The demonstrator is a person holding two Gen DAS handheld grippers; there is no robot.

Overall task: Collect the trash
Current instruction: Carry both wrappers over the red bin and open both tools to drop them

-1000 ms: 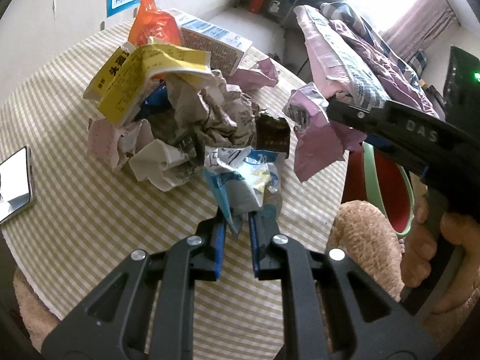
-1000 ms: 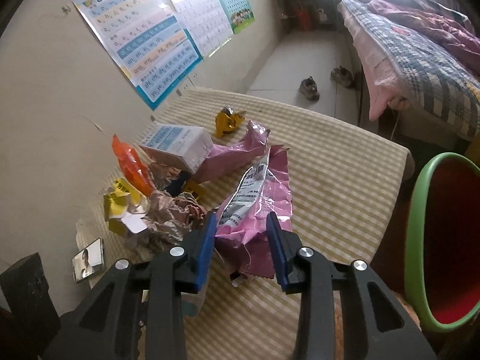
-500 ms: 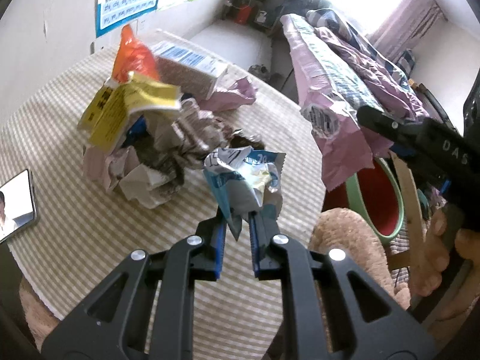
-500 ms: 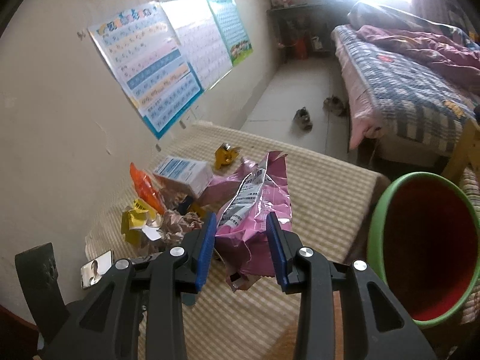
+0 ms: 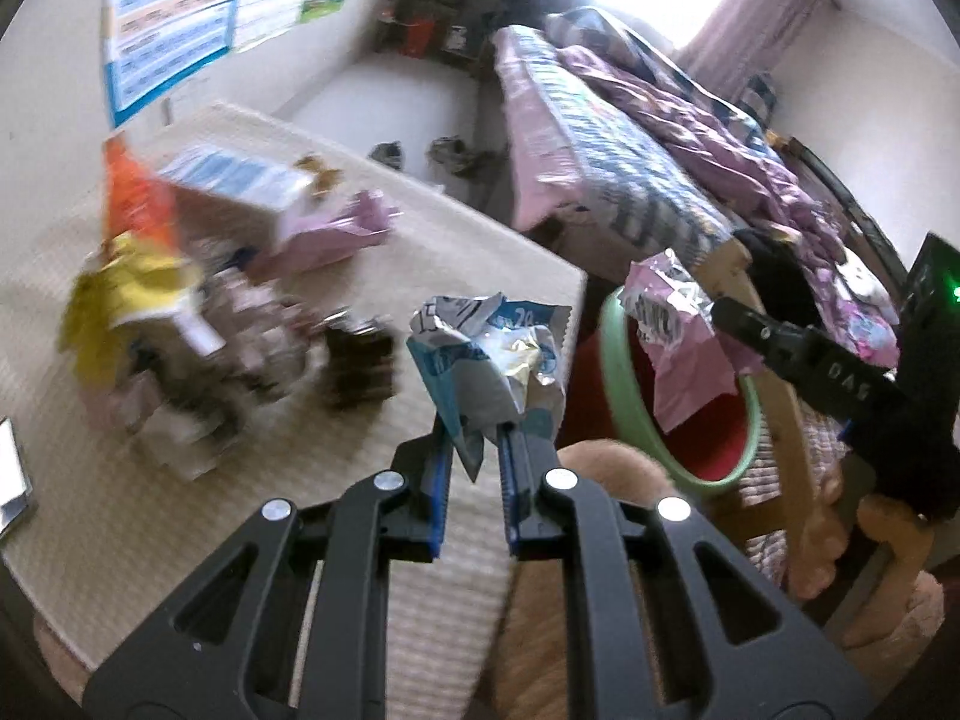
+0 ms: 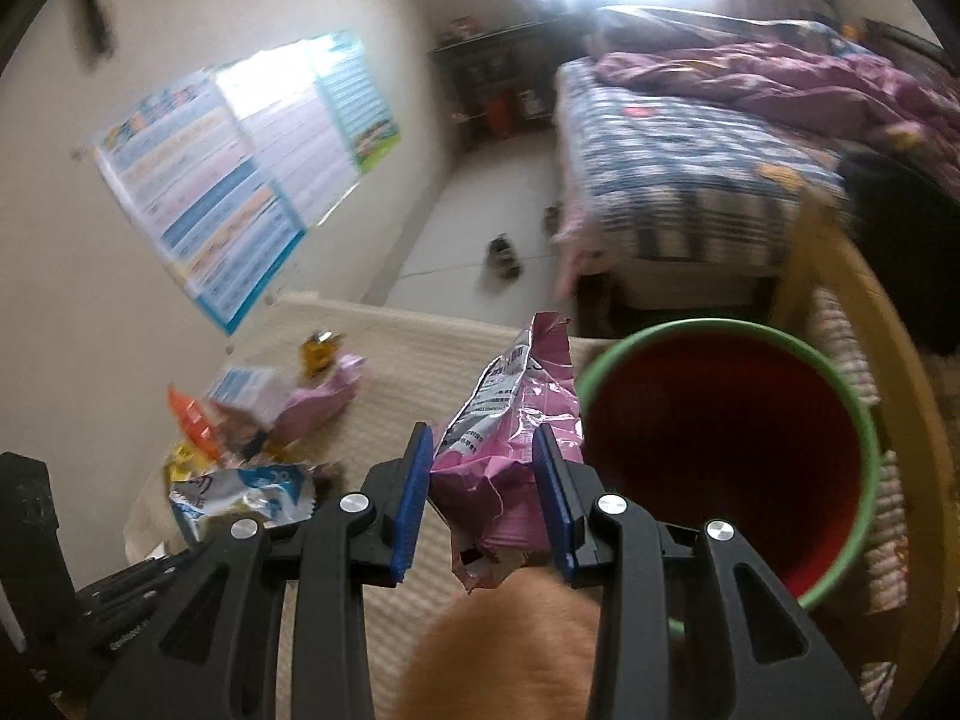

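Trash's split three ways; crumpled blue-and-white foil wrapper (image 5: 489, 369) is pinched in the left hand-held gripper (image 5: 474, 456) over the table (image 5: 150, 516) edge; pink crinkled plastic bag (image 6: 510, 420) is clamped in the right hand-held gripper (image 6: 483, 480) beside the green-rimmed red bin (image 6: 720, 432); blurry leftover pile (image 5: 180, 312) sits on the table.

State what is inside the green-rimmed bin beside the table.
The green-rimmed bin shows only a bare red inner wall. Its floor is hidden by the right gripper, which holds a pink wrapper, so trash at the bottom cannot be ruled out.
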